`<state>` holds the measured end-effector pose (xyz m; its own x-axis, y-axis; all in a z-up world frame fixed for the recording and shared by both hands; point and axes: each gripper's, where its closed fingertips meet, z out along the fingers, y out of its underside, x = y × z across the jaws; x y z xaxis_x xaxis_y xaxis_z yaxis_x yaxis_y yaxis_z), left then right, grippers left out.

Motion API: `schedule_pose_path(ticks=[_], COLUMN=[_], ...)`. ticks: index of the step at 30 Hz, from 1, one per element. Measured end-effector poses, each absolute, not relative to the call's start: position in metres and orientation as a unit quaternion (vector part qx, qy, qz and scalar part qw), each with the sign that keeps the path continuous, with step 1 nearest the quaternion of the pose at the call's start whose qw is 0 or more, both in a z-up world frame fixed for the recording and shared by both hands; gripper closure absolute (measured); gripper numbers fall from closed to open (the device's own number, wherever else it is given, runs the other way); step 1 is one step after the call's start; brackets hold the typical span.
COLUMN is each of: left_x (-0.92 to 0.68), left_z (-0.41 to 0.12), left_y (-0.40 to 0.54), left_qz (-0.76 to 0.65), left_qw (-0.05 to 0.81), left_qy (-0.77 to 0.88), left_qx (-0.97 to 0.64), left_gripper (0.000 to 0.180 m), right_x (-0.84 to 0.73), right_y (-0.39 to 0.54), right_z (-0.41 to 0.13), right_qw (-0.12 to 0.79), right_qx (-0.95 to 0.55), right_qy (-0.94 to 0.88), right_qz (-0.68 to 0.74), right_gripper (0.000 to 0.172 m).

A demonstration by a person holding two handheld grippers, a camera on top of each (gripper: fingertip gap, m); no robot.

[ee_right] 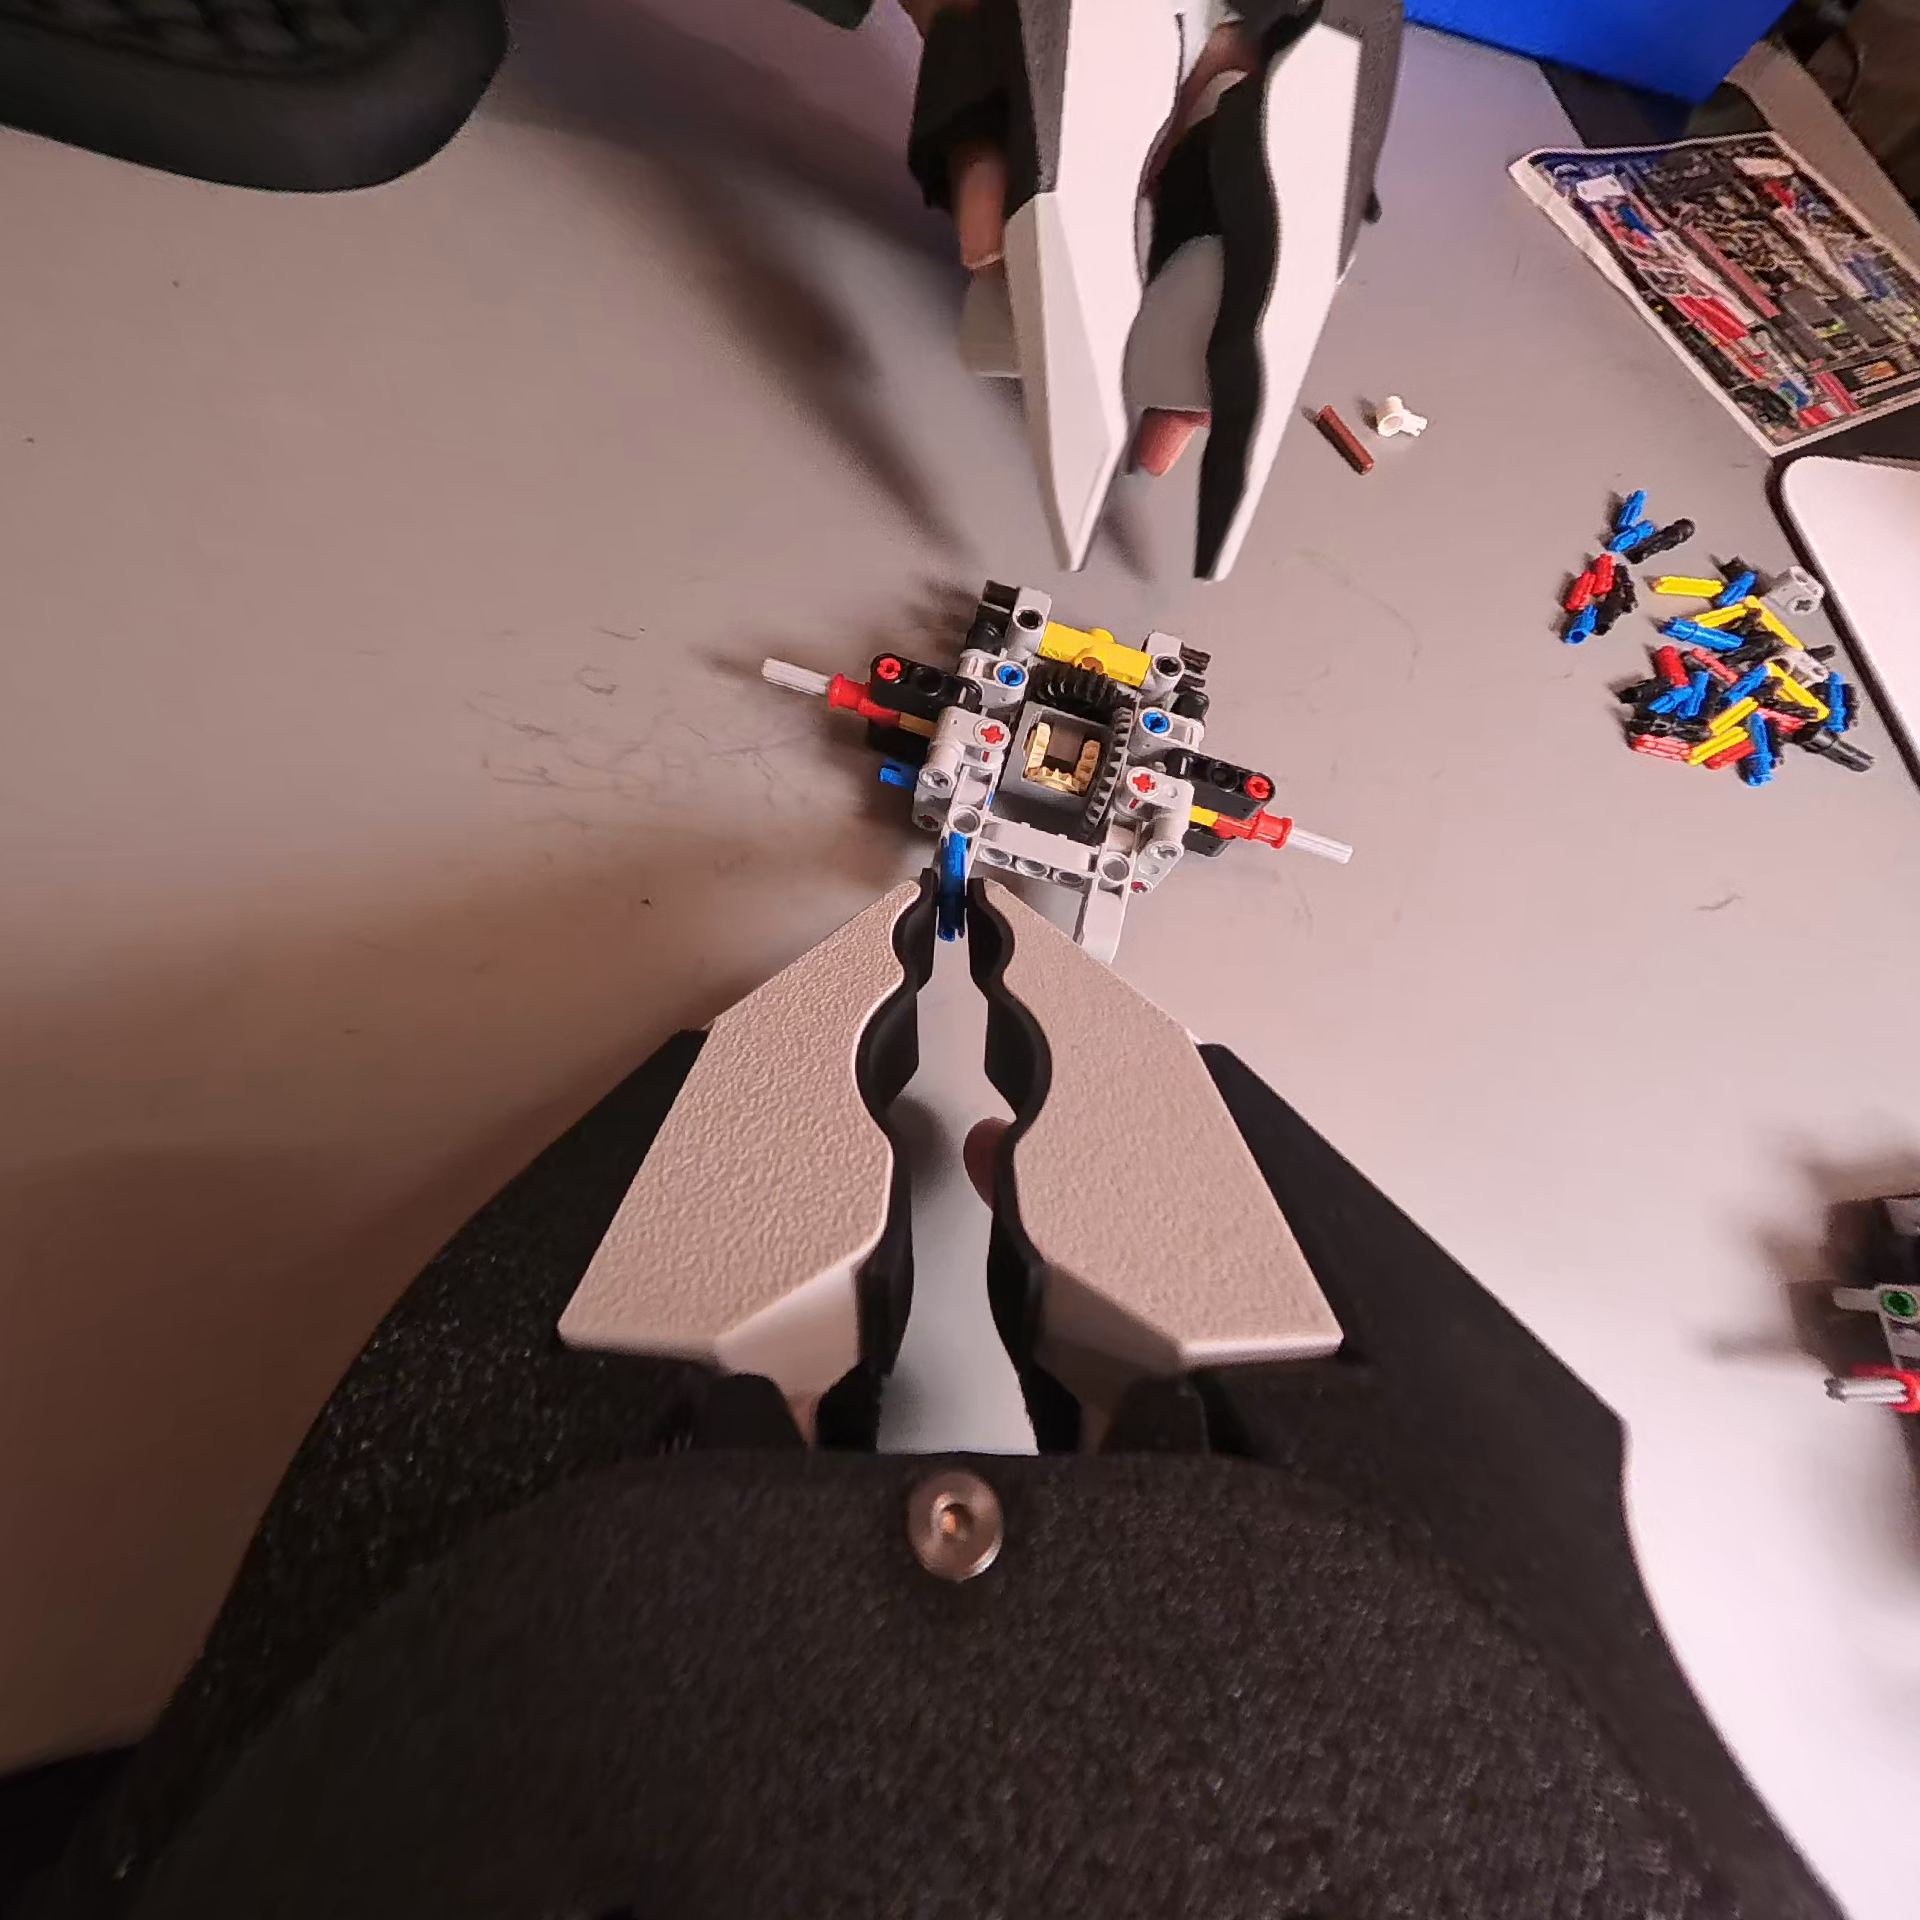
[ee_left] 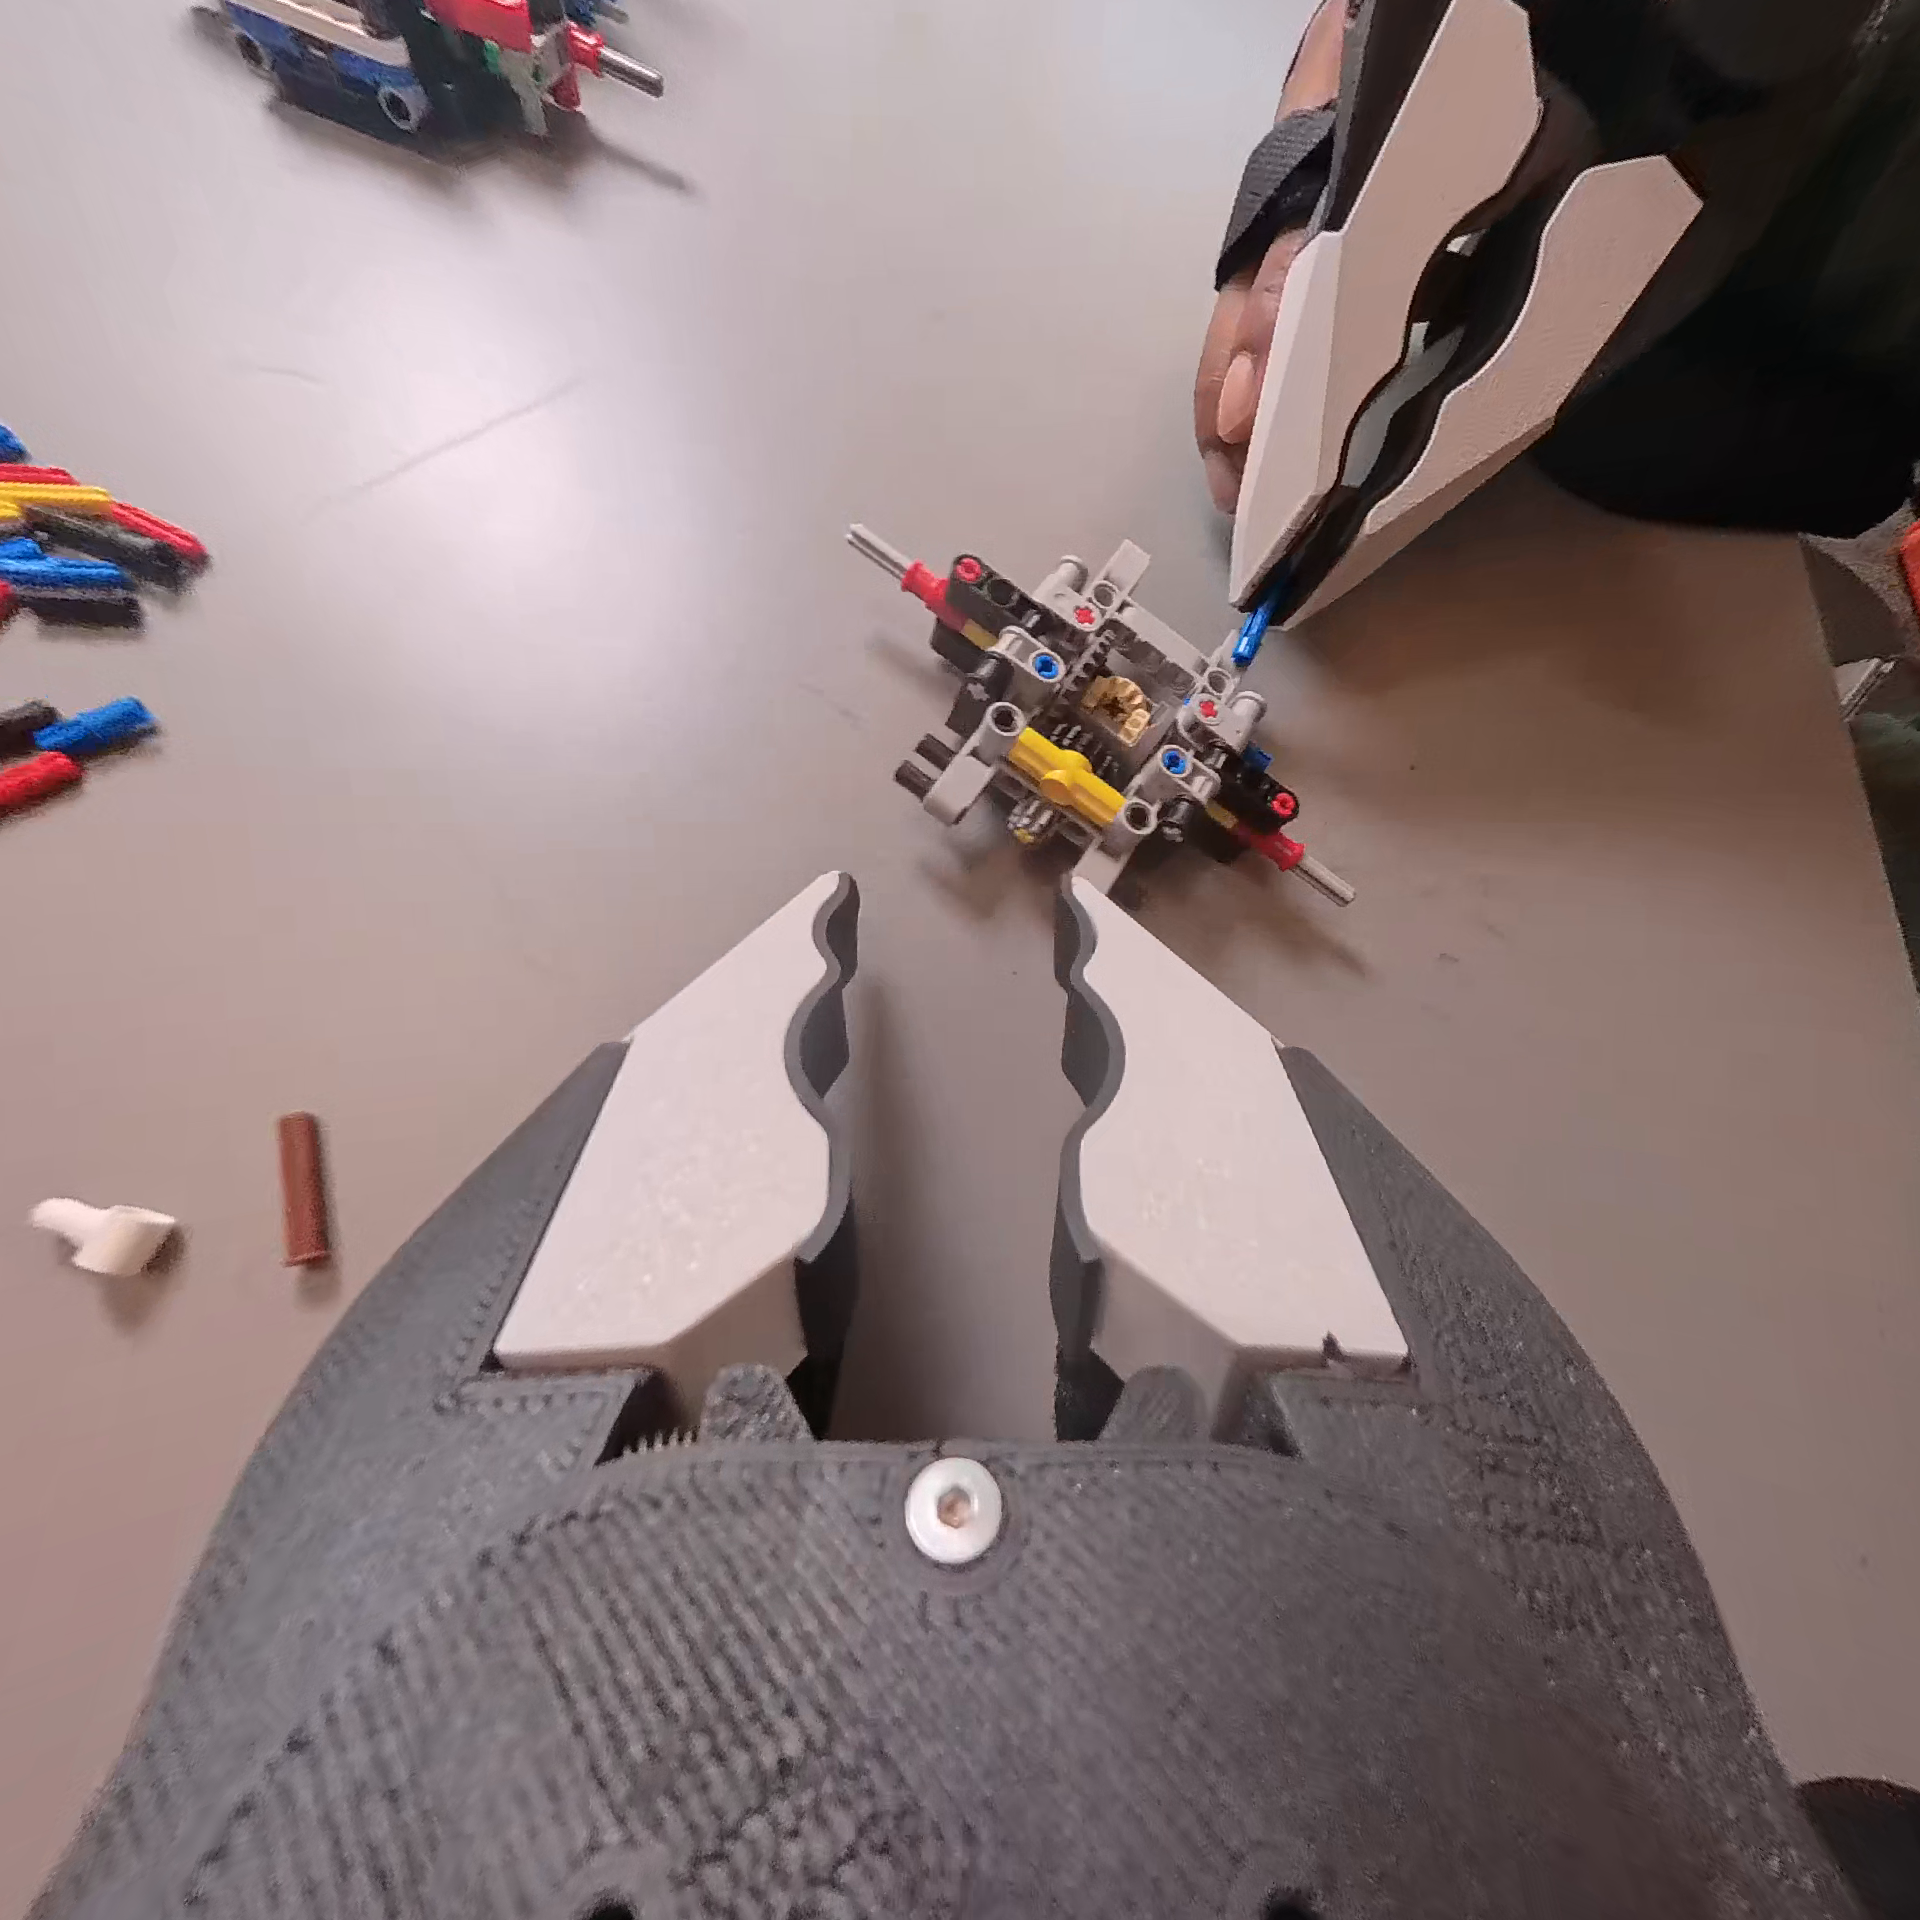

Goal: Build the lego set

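A small toy-brick gear assembly [ee_left: 1101, 727] of grey beams, a yellow connector, a tan gear and two grey axles lies on the grey table [ee_left: 623, 416]. It also shows in the right wrist view [ee_right: 1070, 743]. My left gripper [ee_left: 956, 904] is open with nothing between its fingers, just short of the assembly's near side. My right gripper [ee_right: 948, 899] is shut on a blue pin [ee_right: 950, 883], whose front end meets a grey corner hole of the assembly. In the left wrist view the right gripper [ee_left: 1262, 603] holds the blue pin [ee_left: 1255, 629] at the assembly's far corner.
A pile of loose red, blue, yellow and black pins [ee_right: 1725, 675] lies to one side, also in the left wrist view [ee_left: 83, 540]. A brown tube [ee_left: 301, 1190] and a white connector [ee_left: 109, 1231] lie apart. A second brick build [ee_left: 436, 62], a printed booklet [ee_right: 1745, 281] and a white tray edge [ee_right: 1849, 540] border the area. My right fingertips sit around 10 cm from my left ones.
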<state>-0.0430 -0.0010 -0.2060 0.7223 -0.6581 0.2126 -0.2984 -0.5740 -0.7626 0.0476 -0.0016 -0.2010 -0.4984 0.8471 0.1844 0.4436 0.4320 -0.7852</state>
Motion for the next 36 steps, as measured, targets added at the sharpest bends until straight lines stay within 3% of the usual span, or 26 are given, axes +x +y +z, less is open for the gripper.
schedule_pose_path(ticks=[9, 16, 23, 28, 36], left_x=[-0.022, -0.004, -0.025, -0.011, -0.002], left_z=[-0.212, -0.207, -0.201, -0.211, -0.211], left_y=[0.017, -0.005, 0.012, 0.011, -0.004], left_qz=[-0.246, -0.319, -0.277, -0.280, -0.296], left_qw=[0.355, 0.334, 0.371, 0.339, 0.329], left_qy=[0.368, 0.388, 0.363, 0.413, 0.433], left_qx=[-0.823, -0.798, -0.809, -0.797, -0.785], left_gripper=[0.142, 0.174, 0.148, 0.140, 0.165], right_x=[0.049, 0.051, 0.054, 0.055, 0.058], right_y=[0.000, 0.001, 0.006, 0.009, 0.003], right_z=[-0.206, -0.210, -0.207, -0.208, -0.210], right_qw=[0.287, 0.280, 0.281, 0.275, 0.259], right_qx=[-0.405, -0.404, -0.408, -0.413, -0.405], right_qy=[-0.800, -0.804, -0.802, -0.799, -0.802], right_qz=[0.338, 0.335, 0.334, 0.339, 0.353], right_gripper=[0.168, 0.168, 0.168, 0.168, 0.168])
